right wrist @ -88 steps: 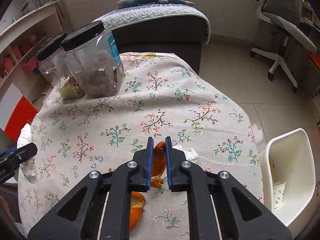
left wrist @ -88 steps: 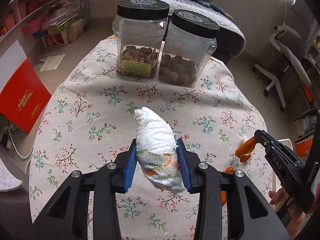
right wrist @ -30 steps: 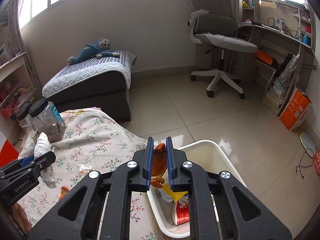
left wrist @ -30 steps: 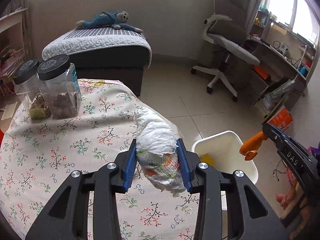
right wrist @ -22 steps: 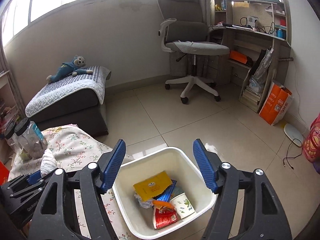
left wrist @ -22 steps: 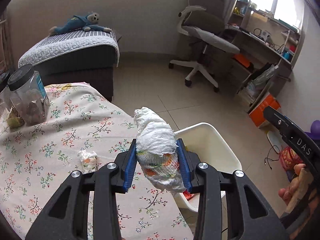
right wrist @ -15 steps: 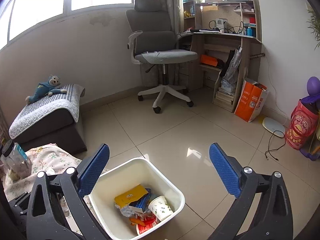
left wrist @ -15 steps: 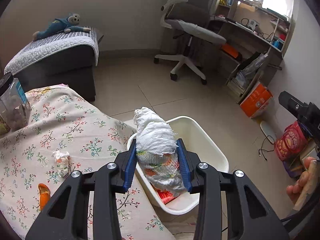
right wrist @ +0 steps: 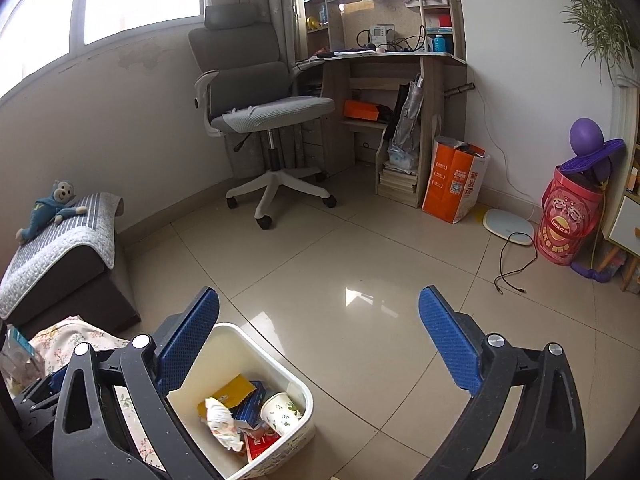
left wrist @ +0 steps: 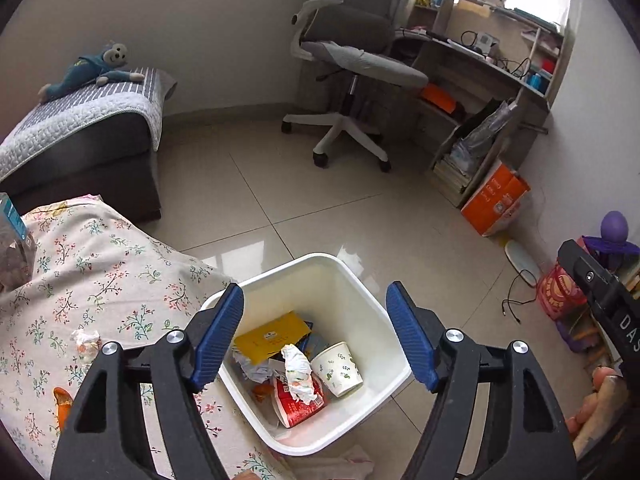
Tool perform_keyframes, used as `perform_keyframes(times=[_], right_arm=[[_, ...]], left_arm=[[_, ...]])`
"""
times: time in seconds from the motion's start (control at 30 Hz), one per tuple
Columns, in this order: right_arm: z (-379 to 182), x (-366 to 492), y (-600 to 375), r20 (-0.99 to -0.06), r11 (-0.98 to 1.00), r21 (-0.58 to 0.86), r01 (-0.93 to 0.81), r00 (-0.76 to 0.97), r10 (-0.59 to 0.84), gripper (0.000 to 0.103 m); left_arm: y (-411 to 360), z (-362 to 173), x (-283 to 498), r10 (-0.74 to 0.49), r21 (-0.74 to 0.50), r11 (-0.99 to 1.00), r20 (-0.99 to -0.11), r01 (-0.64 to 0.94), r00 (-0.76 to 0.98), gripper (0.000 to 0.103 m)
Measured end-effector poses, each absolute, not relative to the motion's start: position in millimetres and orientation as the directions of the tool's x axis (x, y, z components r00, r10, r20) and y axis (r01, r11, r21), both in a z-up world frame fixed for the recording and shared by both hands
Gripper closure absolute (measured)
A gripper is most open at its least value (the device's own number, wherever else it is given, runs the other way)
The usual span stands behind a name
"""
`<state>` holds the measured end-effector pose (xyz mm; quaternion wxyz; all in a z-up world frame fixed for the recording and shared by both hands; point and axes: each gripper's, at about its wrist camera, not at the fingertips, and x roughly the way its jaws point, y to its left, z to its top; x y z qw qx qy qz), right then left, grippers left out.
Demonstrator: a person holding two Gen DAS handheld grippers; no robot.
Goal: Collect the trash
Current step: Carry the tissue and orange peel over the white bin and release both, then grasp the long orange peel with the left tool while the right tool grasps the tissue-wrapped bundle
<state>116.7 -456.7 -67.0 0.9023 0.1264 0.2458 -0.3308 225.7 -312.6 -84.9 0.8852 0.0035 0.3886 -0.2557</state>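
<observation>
Crumpled tissue wad (left wrist: 298, 372) lies inside the white trash bin (left wrist: 372, 304), lower centre of the left wrist view, below and between the left gripper (left wrist: 314, 332), whose jaws have just been opening and are empty. The right gripper (right wrist: 318, 340) also gapes wide, empty. Risk: scraps on the floral tablecloth (left wrist: 100, 264), like the small wad (left wrist: 85, 342) at lower left, may be missed, or a low swing may knock the bin.
</observation>
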Motion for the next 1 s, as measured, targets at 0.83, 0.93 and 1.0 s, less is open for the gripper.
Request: perform_keyframes(times=[0.83,0.93,1.0], right_arm=[[-85,170,-298,-0.564,0.889,-0.172,0.424,0.697,-0.442,0.007],[-93,179,-286,-0.601,0.905,-0.183,0.384,0.685,-0.412,0.007],[-101,185,-279,-0.634,0.914,-0.188,0.360,0.667,-0.393,0.007]], left_arm=[[-128,-125,236,-0.010,0.110,0.982,-0.777,0.153,0.629,0.010],[-103,-159,247,0.009,0.103,0.982,-0.866,0.161,0.501,0.010],[-84,-185,252,0.022,0.088,0.986,-0.909,0.141,0.415,0.010]])
